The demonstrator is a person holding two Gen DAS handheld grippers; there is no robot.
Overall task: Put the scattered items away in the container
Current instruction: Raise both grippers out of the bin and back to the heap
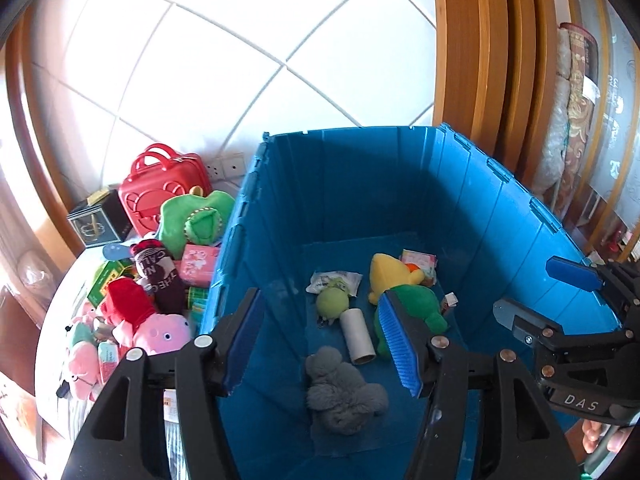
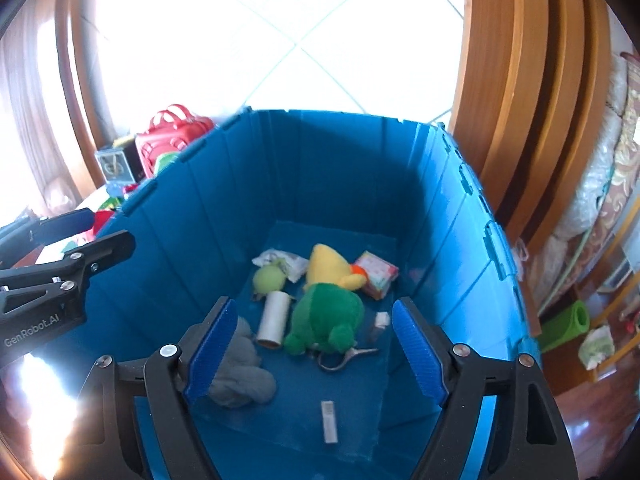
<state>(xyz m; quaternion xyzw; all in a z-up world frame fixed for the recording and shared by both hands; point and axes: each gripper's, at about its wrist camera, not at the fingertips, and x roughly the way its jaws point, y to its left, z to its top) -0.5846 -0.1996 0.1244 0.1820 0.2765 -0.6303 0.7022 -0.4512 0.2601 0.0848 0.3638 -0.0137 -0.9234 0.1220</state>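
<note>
A deep blue bin (image 1: 472, 208) (image 2: 460, 216) holds a grey plush (image 1: 340, 392) (image 2: 240, 376), a green plush (image 1: 416, 304) (image 2: 324, 320), a yellow plush (image 1: 388, 270) (image 2: 328, 262), a cardboard tube (image 1: 358, 336) (image 2: 274, 320) and a pink pack (image 2: 378, 274). My left gripper (image 1: 320, 344) is open and empty above the bin's left side. My right gripper (image 2: 316, 356) is open and empty above the bin's middle; it also shows in the left wrist view (image 1: 548, 292). Scattered toys (image 1: 156, 300) lie left of the bin.
A red toy case (image 1: 164, 188), a green cloth bag (image 1: 196, 216), a dark box (image 1: 98, 222), a pink pig plush (image 1: 162, 332) and small packs crowd the surface left of the bin. Wooden door frames (image 1: 480, 40) stand behind. A green rolled mat (image 2: 568, 326) lies right.
</note>
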